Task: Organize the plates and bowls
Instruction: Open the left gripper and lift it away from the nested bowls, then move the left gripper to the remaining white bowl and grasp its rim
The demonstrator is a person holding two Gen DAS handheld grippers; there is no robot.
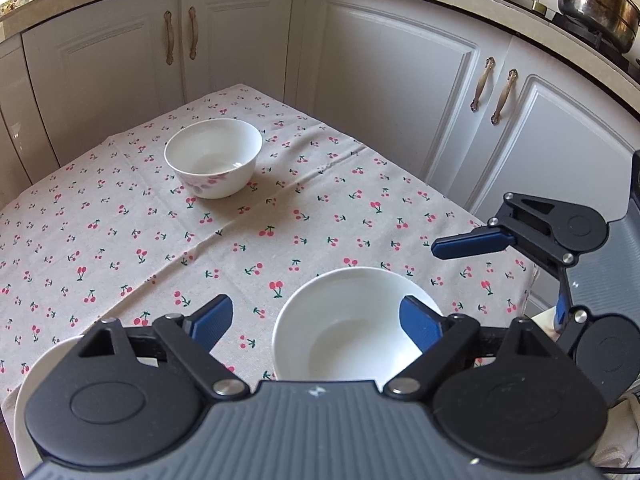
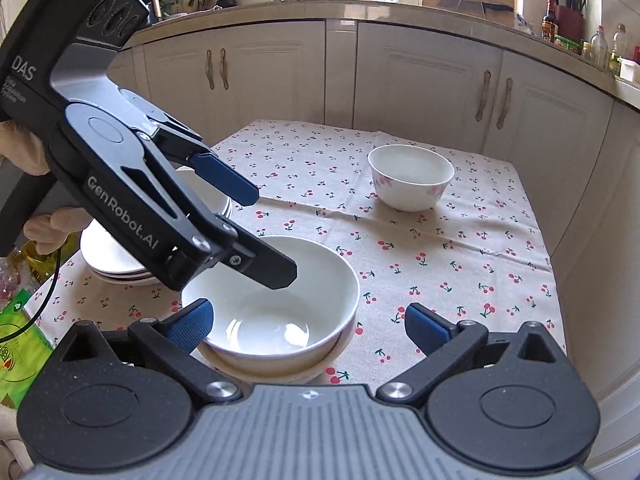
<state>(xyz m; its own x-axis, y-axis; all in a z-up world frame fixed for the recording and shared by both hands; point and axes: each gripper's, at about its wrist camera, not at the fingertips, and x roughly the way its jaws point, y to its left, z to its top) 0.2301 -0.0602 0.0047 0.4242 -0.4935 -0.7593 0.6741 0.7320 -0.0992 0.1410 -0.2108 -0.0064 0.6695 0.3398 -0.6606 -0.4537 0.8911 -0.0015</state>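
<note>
Both your grippers, left (image 2: 272,236) and right (image 2: 308,320), gape empty; plain white ceramic bowl (image 2: 276,304) sits nested. Next, fetch that flower-printed white bowl (image 2: 412,178).

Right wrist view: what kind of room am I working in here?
Most likely a home kitchen: white cabinet doors under a countertop crowded with bottles and utensils, a steel pot on a stove, and a small table in a cherry-print tablecloth.
</note>
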